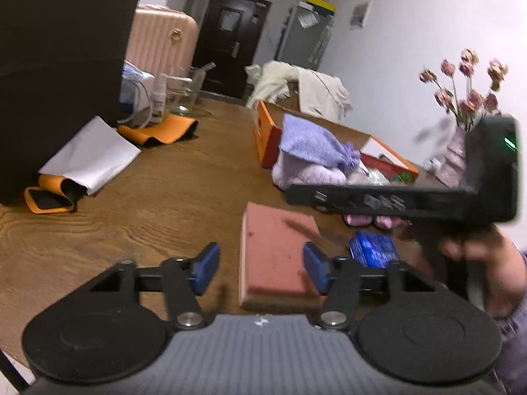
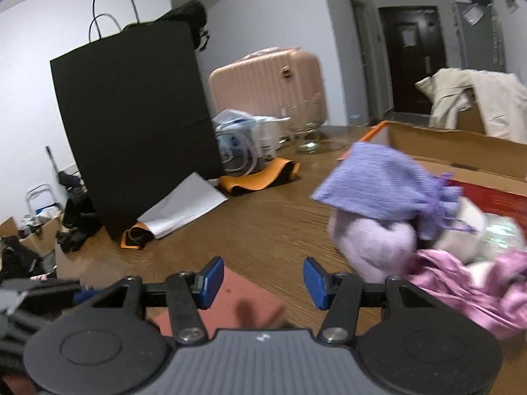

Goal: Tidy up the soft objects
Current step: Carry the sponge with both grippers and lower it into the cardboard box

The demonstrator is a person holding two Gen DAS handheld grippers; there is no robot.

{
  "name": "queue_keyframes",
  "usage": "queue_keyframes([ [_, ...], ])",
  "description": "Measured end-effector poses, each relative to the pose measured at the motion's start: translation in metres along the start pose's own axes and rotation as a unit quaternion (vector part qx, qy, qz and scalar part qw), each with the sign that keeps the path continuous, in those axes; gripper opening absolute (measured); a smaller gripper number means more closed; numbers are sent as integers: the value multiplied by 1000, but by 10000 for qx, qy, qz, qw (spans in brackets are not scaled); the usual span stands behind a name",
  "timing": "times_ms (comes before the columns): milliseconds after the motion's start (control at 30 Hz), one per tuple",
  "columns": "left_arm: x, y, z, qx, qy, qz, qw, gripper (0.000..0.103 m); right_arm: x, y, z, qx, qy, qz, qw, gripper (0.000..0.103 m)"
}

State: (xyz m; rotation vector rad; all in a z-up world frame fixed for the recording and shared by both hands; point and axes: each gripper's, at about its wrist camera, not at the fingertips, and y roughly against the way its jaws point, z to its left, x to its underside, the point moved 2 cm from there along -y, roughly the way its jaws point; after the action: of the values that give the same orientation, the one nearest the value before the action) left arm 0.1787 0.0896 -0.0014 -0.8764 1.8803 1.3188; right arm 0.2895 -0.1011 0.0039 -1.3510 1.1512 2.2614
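Domestic living space. A pink suitcase (image 2: 266,79), dark entry door (image 1: 230,39) and dried flowers (image 1: 467,85) are showing it. Clutter is covering the wooden bench (image 1: 171,191).

Right tongs (image 1: 411,194) hide plush toy's (image 1: 309,174) base, pink cloth (image 2: 467,289) blurred

We log open right tongs (image 2: 262,278) over worktop (image 2: 257,227), pink sponge (image 2: 243,302) beneath, lilac pouch (image 2: 378,181) atop plush (image 2: 372,243).

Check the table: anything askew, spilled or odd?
Nothing spilled or damaged. The purple drawstring pouch sits tilted on top of the lilac plush beside the cardboard box, not in it. The pink sponge block lies flat between the open fingers of the left hand-held gripper, not gripped.
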Motion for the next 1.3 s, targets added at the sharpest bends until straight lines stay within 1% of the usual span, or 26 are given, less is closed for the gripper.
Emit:
queue_keyframes([
  [33,1,-2,0,-1,-42,40,10000,46,-1,-8,1,-72,-15,96,9999,51],
  [67,3,-2,1,-50,-82,60,9999,45,0,-14,1,-138,-54,177,9997,43],
  [100,5,-1,3,-121,-105,65,9999,41,1,-18,3,-172,-97,279,9994,39],
  [133,6,-1,7,-211,-87,66,9997,40,3,-20,4,-187,-95,365,9991,34],
  [233,6,3,21,-318,142,35,9994,40,13,-10,11,-198,-121,368,9991,33],
  [333,5,3,27,-606,206,-81,9979,40,30,12,21,-163,-221,406,9988,33],
  [400,2,2,30,-641,406,-88,9971,39,42,26,27,-166,-327,418,9985,33],
  [533,-3,-3,36,-553,766,4,9955,40,61,54,44,-172,-470,389,9980,33],
  [600,-6,1,36,-528,815,34,9953,41,67,65,48,-74,-503,252,9984,33],
  [667,-7,8,36,-397,789,56,9961,44,69,72,44,-81,-602,103,9981,34],
  [700,-6,10,35,-296,784,124,9964,46,70,73,39,-109,-696,47,9975,35],
  [767,-3,11,33,-211,799,243,9963,46,70,68,31,-133,-880,-39,9960,36],
  [833,2,9,30,-224,779,350,9961,46,71,61,28,-210,-1001,-61,9947,36],
  [900,6,7,26,-194,800,362,9959,45,72,52,26,-278,-1090,19,9936,36],
  [933,8,6,25,-161,840,367,9957,42,73,50,26,-327,-1119,11,9932,36],
  [967,9,6,23,-112,875,352,9955,38,73,49,26,-353,-1141,3,9928,36],
  [1000,8,6,21,-47,871,348,9956,36,72,49,26,-343,-1156,-6,9927,36],
  [1100,-2,7,10,-1,681,248,9974,36,66,59,26,-217,-1106,-224,9934,37],
  [1200,-25,5,-3,167,520,48,9985,36,52,72,18,-121,-1112,-554,9922,37],
  [1300,-57,-4,-20,429,360,-309,9980,35,29,89,2,48,-1054,-932,9900,37],
])
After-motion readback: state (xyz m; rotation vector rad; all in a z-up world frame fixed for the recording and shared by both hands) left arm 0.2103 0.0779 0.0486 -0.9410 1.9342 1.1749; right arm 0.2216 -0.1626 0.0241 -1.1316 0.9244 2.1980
